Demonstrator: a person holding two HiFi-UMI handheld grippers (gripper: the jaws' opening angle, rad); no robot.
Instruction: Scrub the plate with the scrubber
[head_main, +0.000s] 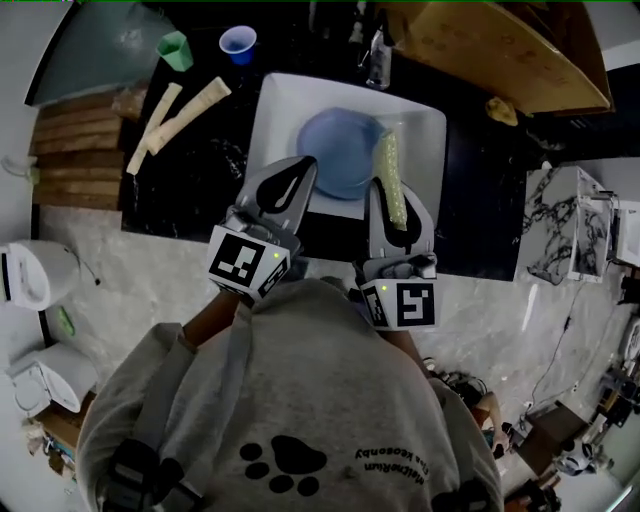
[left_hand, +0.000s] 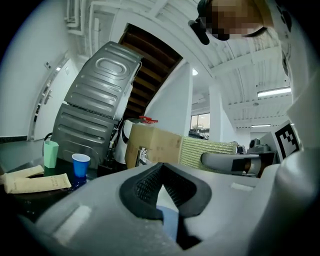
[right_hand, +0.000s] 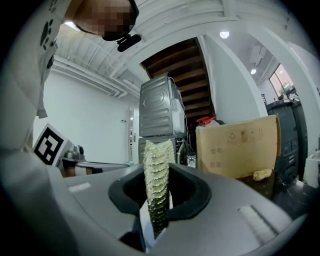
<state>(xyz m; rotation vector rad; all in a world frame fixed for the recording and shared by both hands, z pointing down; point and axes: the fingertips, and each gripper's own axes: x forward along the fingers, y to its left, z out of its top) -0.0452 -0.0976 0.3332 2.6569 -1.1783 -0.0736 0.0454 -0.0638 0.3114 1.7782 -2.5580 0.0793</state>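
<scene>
The black counter (head_main: 200, 190) carries the white tray (head_main: 285, 100), and I place everything else from that tray. The blue plate (head_main: 340, 150) lies flat inside it, roughly at the middle. The yellow-green scrubber (head_main: 388, 160) hangs over the tray's right half, just beside the plate's right edge. I judge it is not yet on the plate.

My right gripper (head_main: 396, 205) comes in over the tray's near edge. Its jaws are pinched on the scrubber (right_hand: 157, 160), which stands on edge between the pads and sticks out well past them. My left gripper (head_main: 303, 170) comes in over the same edge, further left, with its tip at the plate's left rim. Its jaws are pressed together (left_hand: 162, 172). Blue from the plate (left_hand: 167, 220) shows low in the gap behind the pads, but I cannot tell whether they nip the rim or only sit beside it.

Off the tray's far left corner stand a blue cup (head_main: 238, 43) and a green cup (head_main: 175, 50), well clear of the work.

The step in hand, as I read it, is getting the scrubber onto the plate. To do it well:
- I want to swing the scrubber left over the plate and roll my right hand so a broad face meets the plate, not the thin edge.
- My left jaws should brace the rim so the plate cannot skate across the smooth tray.
- The strokes should be short and overlapping, with moderate pressure.
- The long overhang may bend or twist in my grip if I push too hard.
</scene>
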